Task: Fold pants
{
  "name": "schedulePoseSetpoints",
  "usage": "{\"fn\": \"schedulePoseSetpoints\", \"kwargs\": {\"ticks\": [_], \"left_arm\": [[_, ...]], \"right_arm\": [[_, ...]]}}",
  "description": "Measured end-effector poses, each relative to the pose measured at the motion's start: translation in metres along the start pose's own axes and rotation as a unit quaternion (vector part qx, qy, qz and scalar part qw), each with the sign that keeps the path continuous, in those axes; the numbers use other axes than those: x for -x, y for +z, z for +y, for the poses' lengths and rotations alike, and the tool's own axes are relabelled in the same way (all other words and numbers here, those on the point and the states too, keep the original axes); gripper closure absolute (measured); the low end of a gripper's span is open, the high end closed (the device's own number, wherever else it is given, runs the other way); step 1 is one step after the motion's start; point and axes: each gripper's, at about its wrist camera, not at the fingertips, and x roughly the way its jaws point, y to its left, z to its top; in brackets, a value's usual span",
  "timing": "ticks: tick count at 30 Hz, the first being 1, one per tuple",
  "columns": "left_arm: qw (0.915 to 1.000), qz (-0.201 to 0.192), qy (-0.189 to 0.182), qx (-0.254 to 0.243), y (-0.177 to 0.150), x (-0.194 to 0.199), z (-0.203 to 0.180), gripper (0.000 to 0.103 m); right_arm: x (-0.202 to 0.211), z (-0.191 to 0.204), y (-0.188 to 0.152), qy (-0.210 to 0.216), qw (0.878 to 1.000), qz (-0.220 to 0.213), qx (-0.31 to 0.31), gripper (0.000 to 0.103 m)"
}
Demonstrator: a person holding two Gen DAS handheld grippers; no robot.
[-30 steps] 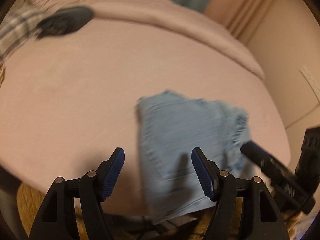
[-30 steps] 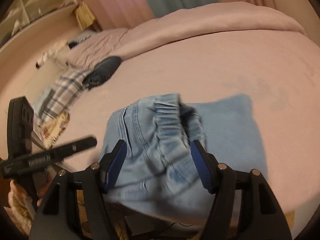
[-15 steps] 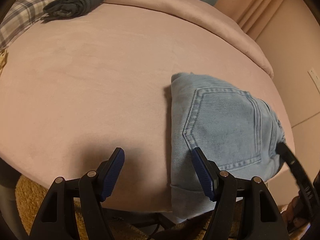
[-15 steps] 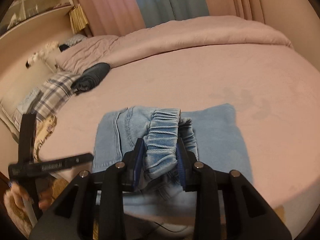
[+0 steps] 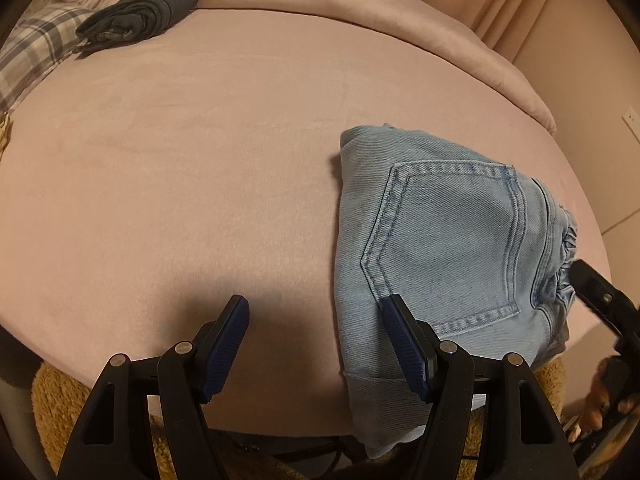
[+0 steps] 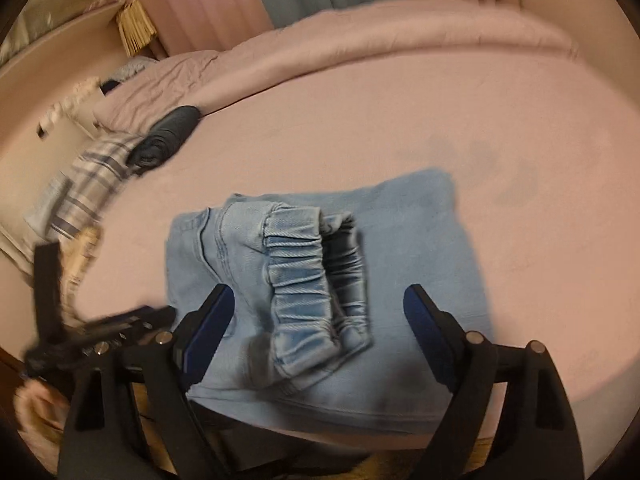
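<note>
Two grippers hang over a bundle of light-blue jeans [image 5: 448,248] folded near the front edge of the pink bed [image 5: 200,160], one corner drooping over that edge. The right gripper [image 6: 316,312] has just been opening: its fingers [image 6: 208,320] now stand wide on either side of the gathered elastic waistband [image 6: 304,280], no pad pressing on it. The left gripper [image 5: 316,348] is moderately spread and empty, one of its fingers over the jeans' near left edge below the back pocket [image 5: 444,240], the other over bare bedding.

The fold looks nearly done, and what remains is probably tidying. To finish well, the waistband, which bulges upward, wants pressing flat, the edges squared, and the overhanging corner drawn back onto the bed, without snagging loose layers. A dark rolled garment [image 5: 140,16] lies well apart by a plaid cloth [image 5: 32,48].
</note>
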Motion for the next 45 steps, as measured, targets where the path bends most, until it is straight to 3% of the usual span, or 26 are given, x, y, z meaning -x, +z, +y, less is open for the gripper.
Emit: {"fn": "schedulePoseSetpoints", "kwargs": {"ticks": [4, 7, 9, 11, 16, 19, 22, 26, 32, 37, 42, 45], "left_arm": [[1.0, 0.0, -0.005, 0.0, 0.003, -0.001, -0.002, 0.034], [0.9997, -0.002, -0.021, 0.009, 0.003, 0.004, 0.0, 0.034], [0.999, -0.007, -0.04, 0.016, 0.003, 0.011, 0.001, 0.034], [0.9981, -0.016, -0.057, 0.016, 0.005, 0.022, 0.0, 0.034], [0.9959, -0.04, -0.081, 0.004, 0.005, 0.045, -0.004, 0.034], [0.9941, -0.036, -0.101, -0.011, 0.003, 0.043, -0.014, 0.034], [0.995, -0.014, -0.096, -0.025, 0.0, 0.027, -0.024, 0.034], [0.9949, 0.027, -0.086, -0.045, -0.005, -0.004, -0.034, 0.034], [0.9952, 0.026, -0.076, -0.056, -0.008, -0.01, -0.033, 0.034], [0.9955, 0.006, -0.075, -0.058, 0.028, -0.006, -0.034, 0.034], [0.9948, -0.001, -0.079, -0.064, 0.069, -0.019, -0.04, 0.034], [0.9941, -0.001, -0.084, -0.07, 0.082, -0.027, -0.045, 0.036]], "right_arm": [[-0.041, 0.005, -0.007, 0.05, 0.997, 0.05, -0.012, 0.029], [-0.056, 0.011, -0.012, 0.051, 0.998, 0.025, 0.001, 0.044], [-0.052, 0.01, -0.011, 0.056, 0.998, 0.025, -0.018, 0.066], [-0.034, 0.016, -0.005, 0.069, 0.997, 0.004, -0.021, 0.072], [0.024, 0.03, 0.002, 0.025, 0.996, -0.083, -0.005, 0.073], [0.042, 0.022, 0.004, -0.018, 0.995, -0.102, -0.01, 0.073], [0.031, 0.005, -0.004, -0.075, 0.994, -0.082, -0.023, 0.073], [0.004, -0.014, -0.019, -0.104, 0.993, -0.037, -0.037, 0.066], [0.007, -0.01, -0.01, -0.137, 0.99, -0.024, -0.036, 0.049], [0.043, 0.004, -0.006, -0.151, 0.986, -0.064, 0.008, 0.038], [0.043, 0.026, -0.003, -0.183, 0.978, -0.081, 0.053, 0.038], [0.048, 0.019, -0.003, -0.209, 0.972, -0.092, 0.052, 0.039]]}}
